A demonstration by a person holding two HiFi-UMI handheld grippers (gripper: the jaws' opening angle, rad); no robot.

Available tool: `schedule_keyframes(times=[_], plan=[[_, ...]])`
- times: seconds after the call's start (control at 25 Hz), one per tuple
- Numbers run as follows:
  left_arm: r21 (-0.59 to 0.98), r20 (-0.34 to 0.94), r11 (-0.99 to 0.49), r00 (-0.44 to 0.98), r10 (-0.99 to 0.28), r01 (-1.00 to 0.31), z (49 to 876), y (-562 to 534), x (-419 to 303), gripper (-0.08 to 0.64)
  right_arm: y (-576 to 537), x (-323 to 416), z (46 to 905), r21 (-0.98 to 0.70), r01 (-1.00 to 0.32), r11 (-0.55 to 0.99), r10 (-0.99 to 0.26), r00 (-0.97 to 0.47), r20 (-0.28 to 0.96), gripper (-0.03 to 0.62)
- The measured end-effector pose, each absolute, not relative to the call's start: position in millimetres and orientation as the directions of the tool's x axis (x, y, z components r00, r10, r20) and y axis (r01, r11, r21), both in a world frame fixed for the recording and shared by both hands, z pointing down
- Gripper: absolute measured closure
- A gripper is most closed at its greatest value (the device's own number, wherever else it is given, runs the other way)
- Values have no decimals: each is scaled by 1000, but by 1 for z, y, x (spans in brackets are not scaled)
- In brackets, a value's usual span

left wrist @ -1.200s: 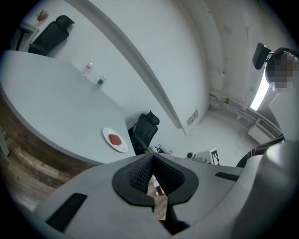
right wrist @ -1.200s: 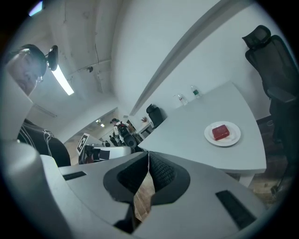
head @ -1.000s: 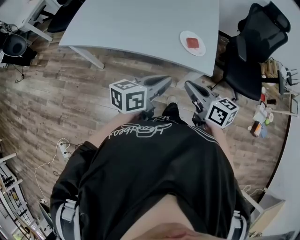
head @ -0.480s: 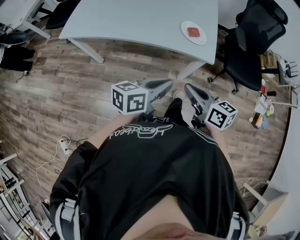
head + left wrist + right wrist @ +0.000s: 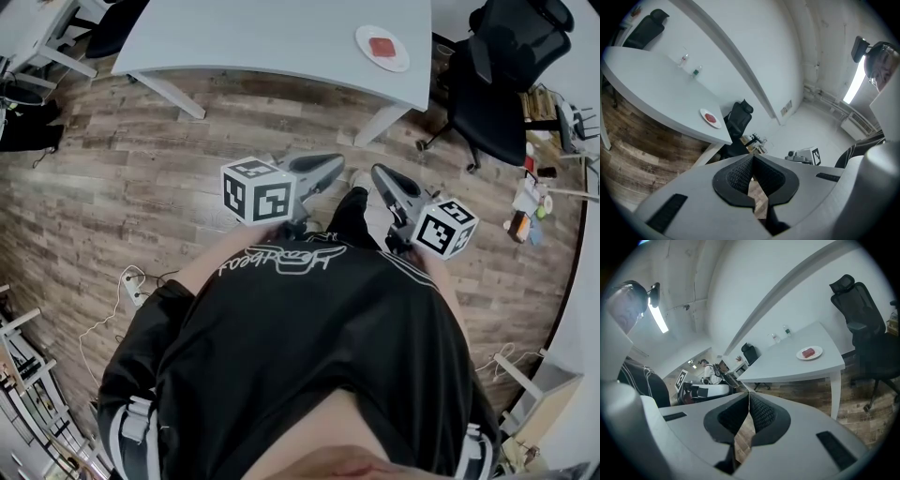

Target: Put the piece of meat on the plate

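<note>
A red piece of meat (image 5: 382, 46) lies on a white plate (image 5: 394, 60) near the right end of the grey table (image 5: 244, 37). The same meat (image 5: 808, 352) and plate (image 5: 816, 355) show in the right gripper view, and the plate (image 5: 712, 123) with the meat (image 5: 710, 117) in the left gripper view. My left gripper (image 5: 339, 164) and right gripper (image 5: 377, 172) hang over the wooden floor in front of me, well short of the table. Both are shut with nothing between their jaws.
A black office chair (image 5: 502, 89) stands right of the table. A second chair (image 5: 117, 33) sits at the table's left end. Cables and a power strip (image 5: 131, 291) lie on the floor at left. Shelves with small items (image 5: 530, 202) stand at the right.
The table and plate have slid up and away in the head view as I stepped back. Both grippers kept their pose before my body, still shut.
</note>
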State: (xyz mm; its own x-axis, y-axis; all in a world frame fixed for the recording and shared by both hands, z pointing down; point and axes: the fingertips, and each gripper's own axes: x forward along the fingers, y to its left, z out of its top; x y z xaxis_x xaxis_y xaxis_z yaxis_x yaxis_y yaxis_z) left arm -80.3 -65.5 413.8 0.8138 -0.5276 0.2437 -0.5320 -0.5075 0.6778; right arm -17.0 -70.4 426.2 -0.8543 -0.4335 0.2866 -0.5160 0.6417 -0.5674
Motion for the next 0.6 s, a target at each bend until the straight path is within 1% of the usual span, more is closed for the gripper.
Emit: schedule_keyframes(times=[0.6], plan=[[670,261,-516,821,-508,-533,418,-53,-79,552,-58,-21,428,-562,-515,647,-434,-855,284,580]])
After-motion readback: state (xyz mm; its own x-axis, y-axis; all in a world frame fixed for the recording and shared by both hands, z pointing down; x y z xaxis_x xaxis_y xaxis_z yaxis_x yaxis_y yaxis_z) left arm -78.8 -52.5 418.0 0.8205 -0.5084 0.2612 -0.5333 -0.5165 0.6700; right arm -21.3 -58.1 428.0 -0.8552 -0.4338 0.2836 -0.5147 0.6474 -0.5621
